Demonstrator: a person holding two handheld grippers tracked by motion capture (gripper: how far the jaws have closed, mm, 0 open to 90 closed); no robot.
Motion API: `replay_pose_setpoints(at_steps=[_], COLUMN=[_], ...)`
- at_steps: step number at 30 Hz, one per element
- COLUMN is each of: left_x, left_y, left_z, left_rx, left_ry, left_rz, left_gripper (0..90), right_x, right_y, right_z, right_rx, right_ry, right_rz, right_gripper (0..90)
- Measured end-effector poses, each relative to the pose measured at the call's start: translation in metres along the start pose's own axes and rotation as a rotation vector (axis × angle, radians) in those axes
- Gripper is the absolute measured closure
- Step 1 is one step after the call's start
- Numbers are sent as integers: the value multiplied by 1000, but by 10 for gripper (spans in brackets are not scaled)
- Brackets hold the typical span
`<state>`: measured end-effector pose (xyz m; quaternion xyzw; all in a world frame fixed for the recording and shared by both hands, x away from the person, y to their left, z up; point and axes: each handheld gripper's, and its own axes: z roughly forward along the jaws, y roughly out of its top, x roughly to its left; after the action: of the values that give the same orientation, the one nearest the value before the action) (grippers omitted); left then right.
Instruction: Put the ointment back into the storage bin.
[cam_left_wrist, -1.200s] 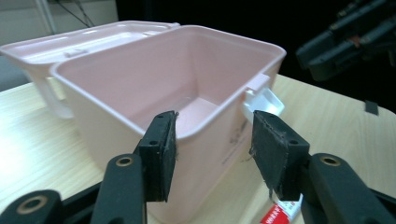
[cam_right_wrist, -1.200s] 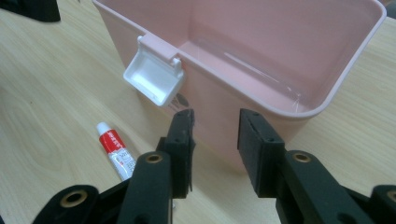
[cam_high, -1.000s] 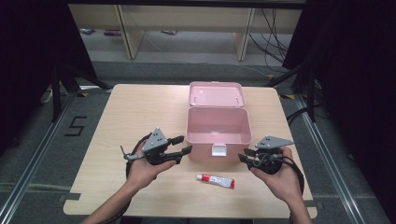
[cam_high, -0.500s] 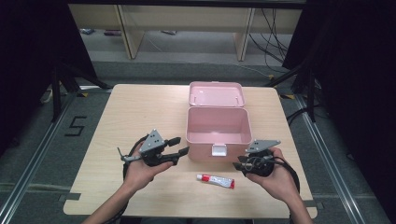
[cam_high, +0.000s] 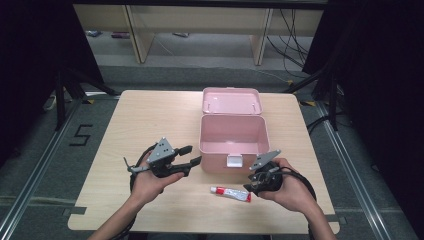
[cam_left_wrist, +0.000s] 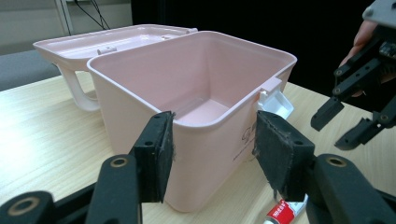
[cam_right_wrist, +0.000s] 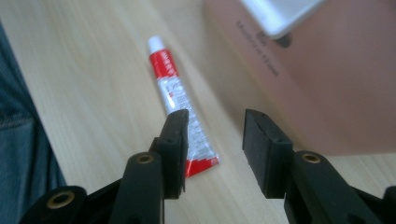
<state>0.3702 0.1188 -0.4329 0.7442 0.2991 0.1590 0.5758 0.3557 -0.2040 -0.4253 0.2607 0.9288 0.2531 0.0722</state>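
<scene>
A pink box (cam_high: 232, 142) stands open mid-table, its lid (cam_high: 231, 101) folded back and its inside bare. A red and white tube (cam_high: 230, 194) lies on the table in front of it. My left gripper (cam_high: 192, 155) hovers open at the box's front left corner, and the box wall (cam_left_wrist: 196, 107) shows between its jaws, untouched. My right gripper (cam_high: 250, 188) is open just right of the tube. Its jaws have just been opening. In the right gripper view the tube's crimped end (cam_right_wrist: 196, 158) lies by the left jaw, with nothing gripped.
The box has a white latch (cam_high: 234, 160) on its front wall, close to both grippers. The wooden table (cam_high: 150, 115) has free room to the left of the box. The person's forearms come in over the front edge.
My right gripper has moved left and down toward the tube, and its jaws stand wider. The left gripper, box and tube have stayed in place.
</scene>
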Motion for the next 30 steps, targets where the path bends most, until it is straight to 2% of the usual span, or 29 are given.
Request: replay_pose_setpoints(at_steps=[8,13,15,16,17,18,19,20,21,23,25,26,29,30], left_x=[6,6,6,6,6,6,6,6,6,7,7,8,8,8], left_y=[-1,-1,-2,-2,-3,-4,-4,-5,-5,-5,-5,-5,-5,-6], left_z=[0,-1,-1,-1,-1,0,-1,-1,-1,-1,-1,-1,-1,-1], left_rx=[7,8,11,11,10,4,15,16,18,18,17,17,21,20], left_ry=[13,13,14,14,12,5,12,11,12,13,14,16,16,13], left_rz=[-3,-2,-3,-3,-6,-5,-4,-3,-4,-5,-4,-7,-5,-4], left_gripper=[469,468,468,468,468,468,467,468,468,468,467,468,467,468], right_x=[4,12,16,16,17,20,22,20,21,21,22,22,24,23], right_y=[16,25,28,28,29,30,30,31,31,33,33,34,36,37], right_z=[16,31,37,37,40,45,47,50,51,56,57,60,65,67], right_rx=[114,175,217,217,224,249,273,288,307,323,339,357,378,380], right_ry=[31,56,58,58,59,62,52,27,12,16,3,-11,-14,-2], right_rz=[-114,-191,-208,-208,-232,-236,-222,-265,-263,-304,-290,-317,-335,-355], right_gripper=[608,605,598,598,598,593,592,589,588,585,585,586,593,596])
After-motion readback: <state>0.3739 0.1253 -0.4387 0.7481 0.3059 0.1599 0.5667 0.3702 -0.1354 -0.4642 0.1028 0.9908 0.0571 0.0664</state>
